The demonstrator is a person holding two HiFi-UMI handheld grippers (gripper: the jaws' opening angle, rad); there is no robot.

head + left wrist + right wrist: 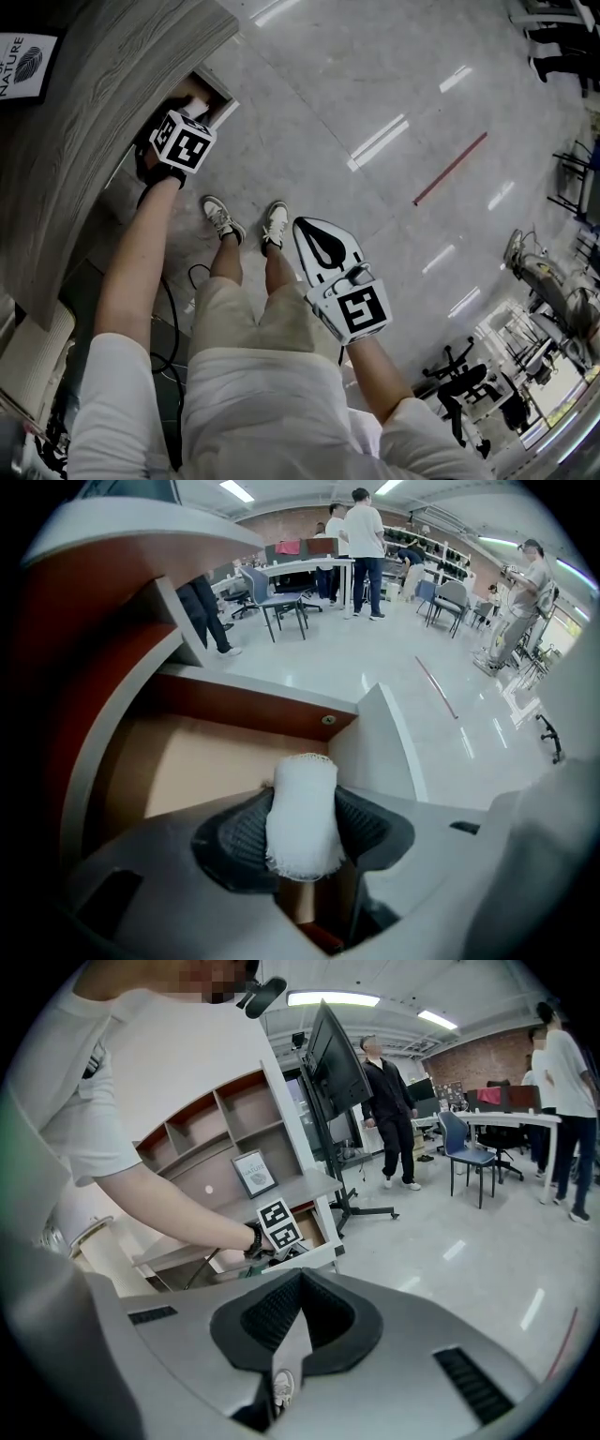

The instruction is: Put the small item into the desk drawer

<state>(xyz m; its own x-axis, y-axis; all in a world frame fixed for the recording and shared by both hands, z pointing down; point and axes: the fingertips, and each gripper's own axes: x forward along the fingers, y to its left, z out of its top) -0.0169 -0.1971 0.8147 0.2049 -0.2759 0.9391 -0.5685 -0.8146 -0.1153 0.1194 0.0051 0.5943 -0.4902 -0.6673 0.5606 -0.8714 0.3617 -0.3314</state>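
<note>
The left gripper (305, 799) is clamped on a small white gauze roll (300, 829), its dark ribbed pads (239, 836) pressing the roll's two sides. The roll's long axis runs along the jaws, near to far. Its frayed near end faces the camera, and its far end pokes past the jaw tips towards the reddish-brown far wall of the open desk drawer (253, 703). The roll hangs above the drawer's pale wooden bottom, apart from it, with the drawer's white side wall to its right. The drawer sits under the grey wood-grain desk top (84, 112). The right gripper (300, 1283) is over the glossy pale floor (375, 94), well right of the desk, with its jaws together and nothing between them.
</note>
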